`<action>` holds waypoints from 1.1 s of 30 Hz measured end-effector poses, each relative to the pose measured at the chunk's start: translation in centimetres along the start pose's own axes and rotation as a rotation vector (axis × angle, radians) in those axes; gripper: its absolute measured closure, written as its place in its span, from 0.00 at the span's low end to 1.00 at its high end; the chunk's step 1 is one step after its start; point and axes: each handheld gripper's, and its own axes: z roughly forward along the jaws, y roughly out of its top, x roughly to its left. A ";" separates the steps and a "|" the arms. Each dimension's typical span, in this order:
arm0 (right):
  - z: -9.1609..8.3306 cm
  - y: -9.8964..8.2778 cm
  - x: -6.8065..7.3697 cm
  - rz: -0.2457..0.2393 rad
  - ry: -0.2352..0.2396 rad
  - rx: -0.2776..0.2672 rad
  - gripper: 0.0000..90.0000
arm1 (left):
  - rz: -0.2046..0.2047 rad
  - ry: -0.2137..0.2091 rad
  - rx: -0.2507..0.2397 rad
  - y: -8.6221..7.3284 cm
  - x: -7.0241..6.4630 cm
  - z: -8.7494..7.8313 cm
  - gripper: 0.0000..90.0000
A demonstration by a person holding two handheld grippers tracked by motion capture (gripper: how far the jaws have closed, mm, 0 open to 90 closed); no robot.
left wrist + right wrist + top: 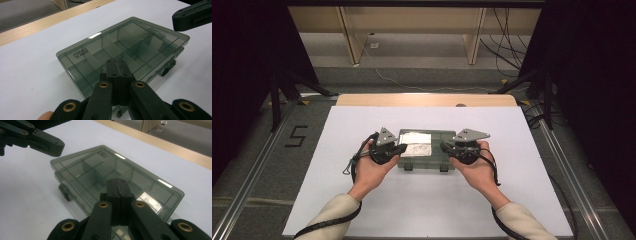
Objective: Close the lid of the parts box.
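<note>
- Compartment box point(422, 148): smoked clear plastic, lid down flat, sits mid white table sheet point(362, 200), long side toward the person. Dividers visible through the lid in both gripper views.
- Front latches point(443, 168): two dark tabs on the near edge. Can't tell from here whether they're snapped or loose.
- Progress, my read: lid isn't lifted, nothing taken out or put in. Looks like the start of handling the box — opening or moving it is all still to do.
- Left gripper point(117, 65): jaws pressed together, nothing between them, tips over the lid at the box's left end. Contact with the lid unclear.
- Right gripper point(117, 185): same, jaws fully together and empty, tips over the right end of the lid.
- Hands flank the box, one per end.
- Wooden table edge point(427, 99) beyond the sheet, well clear.
</note>
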 end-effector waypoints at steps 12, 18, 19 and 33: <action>0.2 -0.4 -0.2 0.016 0.000 0.030 1.00 | 0.002 0.006 0.015 -0.3 -0.1 0.3 1.00; 0.5 -0.7 -0.2 0.021 -0.002 0.051 1.00 | 0.004 0.003 0.023 -0.4 -0.1 0.4 1.00; 0.4 -0.7 -0.2 0.017 -0.002 0.058 1.00 | 0.002 0.004 0.024 -0.4 -0.1 0.4 1.00; 0.6 -1.1 -0.3 0.030 -0.001 0.090 1.00 | -0.006 0.000 0.030 -0.7 0.0 0.6 1.00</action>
